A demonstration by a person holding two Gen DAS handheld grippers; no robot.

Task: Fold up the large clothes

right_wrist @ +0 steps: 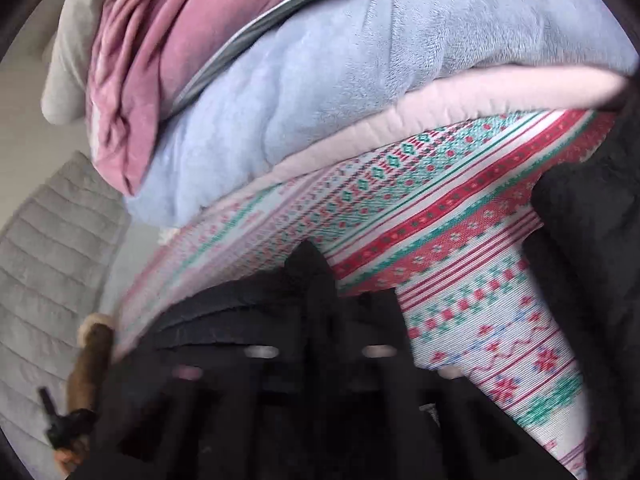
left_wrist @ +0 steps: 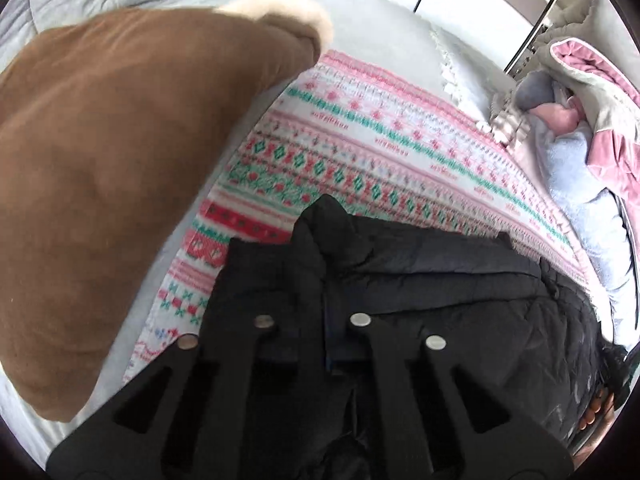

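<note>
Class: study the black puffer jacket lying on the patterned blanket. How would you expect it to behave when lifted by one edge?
The black puffer jacket would probably flop and drape: it already lies in soft, bunched folds on the patterned blanket. Its quilted, puffy panels suggest it is light for its bulk. The smooth shell may be slippery, so a folded layer might slide.

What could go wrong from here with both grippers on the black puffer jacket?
1. The black puffer jacket is bulky and looks slick; each gripper's shut jaws seem to pinch only an edge, so it may slip out when lifted.
2. The brown coat lies close beside it, so a fold swung that way could drag it.
3. The heap of blankets crowds the patterned blanket, leaving little room to spread the jacket.
</note>
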